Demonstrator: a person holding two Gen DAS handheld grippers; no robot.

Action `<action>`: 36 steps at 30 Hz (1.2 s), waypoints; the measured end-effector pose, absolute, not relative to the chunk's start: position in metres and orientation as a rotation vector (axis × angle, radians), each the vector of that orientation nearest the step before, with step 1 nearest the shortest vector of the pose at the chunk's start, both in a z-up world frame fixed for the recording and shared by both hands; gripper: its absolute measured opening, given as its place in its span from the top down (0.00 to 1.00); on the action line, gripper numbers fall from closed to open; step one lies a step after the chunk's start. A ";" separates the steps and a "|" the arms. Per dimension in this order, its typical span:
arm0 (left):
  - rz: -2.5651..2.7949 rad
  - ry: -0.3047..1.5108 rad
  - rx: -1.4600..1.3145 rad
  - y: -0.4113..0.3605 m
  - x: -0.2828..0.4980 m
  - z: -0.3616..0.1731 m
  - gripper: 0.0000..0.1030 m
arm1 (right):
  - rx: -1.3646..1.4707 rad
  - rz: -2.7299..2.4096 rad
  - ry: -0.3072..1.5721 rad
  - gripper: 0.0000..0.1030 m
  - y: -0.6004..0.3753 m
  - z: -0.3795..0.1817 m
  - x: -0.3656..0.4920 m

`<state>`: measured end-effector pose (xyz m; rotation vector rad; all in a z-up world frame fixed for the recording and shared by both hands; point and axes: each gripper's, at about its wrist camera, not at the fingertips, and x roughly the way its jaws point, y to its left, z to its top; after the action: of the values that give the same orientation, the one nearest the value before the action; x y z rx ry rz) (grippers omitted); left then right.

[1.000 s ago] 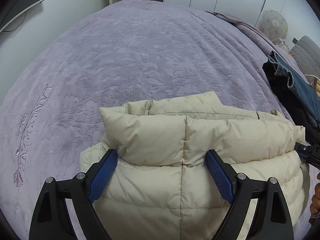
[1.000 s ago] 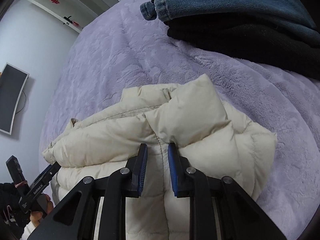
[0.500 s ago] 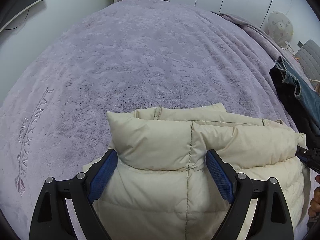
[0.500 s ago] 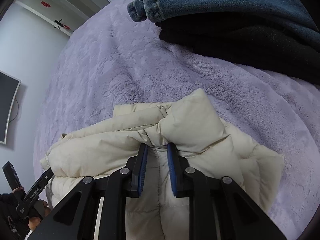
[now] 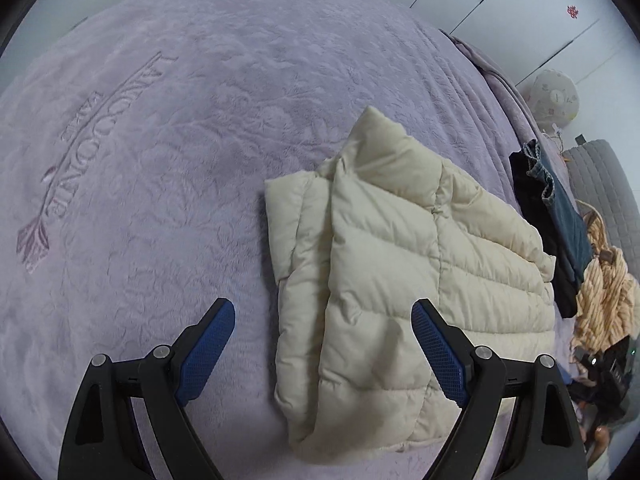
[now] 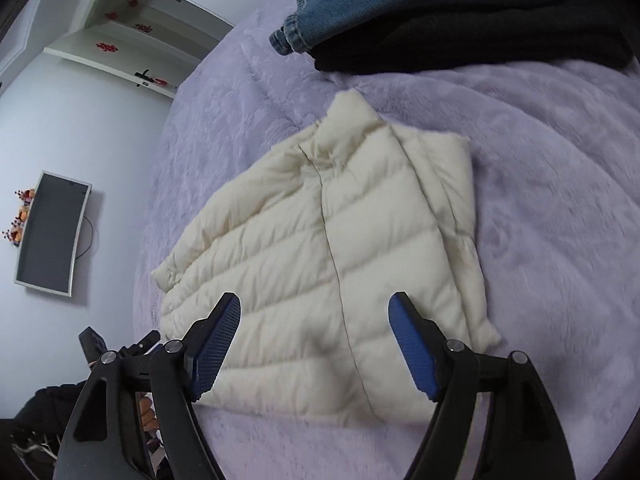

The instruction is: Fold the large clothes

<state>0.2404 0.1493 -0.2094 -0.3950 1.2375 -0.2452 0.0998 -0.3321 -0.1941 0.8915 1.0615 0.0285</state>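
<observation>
A cream puffer jacket (image 5: 404, 264) lies folded flat on the purple bedspread (image 5: 168, 152), collar pointing away. It also shows in the right wrist view (image 6: 332, 256). My left gripper (image 5: 322, 344) is open and empty, held above the jacket's near left edge. My right gripper (image 6: 314, 340) is open and empty, held above the jacket's near hem. Neither gripper touches the jacket.
Folded blue jeans (image 6: 400, 4) on a black garment (image 6: 472, 40) lie beyond the jacket. They also show in the left wrist view (image 5: 560, 216), with a tan knitted item (image 5: 604, 300) at the bed's right edge. A wall TV (image 6: 50, 240) hangs left.
The right gripper has let go of the jacket and opened. Both grippers have pulled back and up. The jacket now lies flat on the bed.
</observation>
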 end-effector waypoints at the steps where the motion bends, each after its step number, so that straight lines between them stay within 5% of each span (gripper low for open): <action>1: -0.259 1.252 -0.422 0.153 0.237 -0.214 0.12 | 0.912 0.028 1.070 0.23 -0.330 -0.197 0.088; 17: -0.342 1.316 -0.465 0.115 0.246 -0.254 0.12 | 1.287 -0.021 1.021 0.23 -0.331 -0.279 0.056; 19: -0.339 1.300 -0.435 0.110 0.249 -0.252 0.19 | 1.327 -0.023 0.996 0.27 -0.331 -0.284 0.058; 23: -0.366 1.281 -0.432 0.105 0.250 -0.248 0.57 | 1.425 0.027 0.951 0.66 -0.331 -0.291 0.058; 26: -0.391 1.262 -0.409 0.102 0.247 -0.241 0.72 | 1.432 0.049 0.939 0.77 -0.331 -0.290 0.056; 36: -0.443 1.255 -0.344 0.106 0.216 -0.218 0.78 | 1.479 0.060 0.949 0.81 -0.326 -0.283 0.025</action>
<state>0.2162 0.1058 -0.2182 -0.3443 1.2553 -0.4433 0.0254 -0.3258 -0.2829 1.4793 0.9491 0.0596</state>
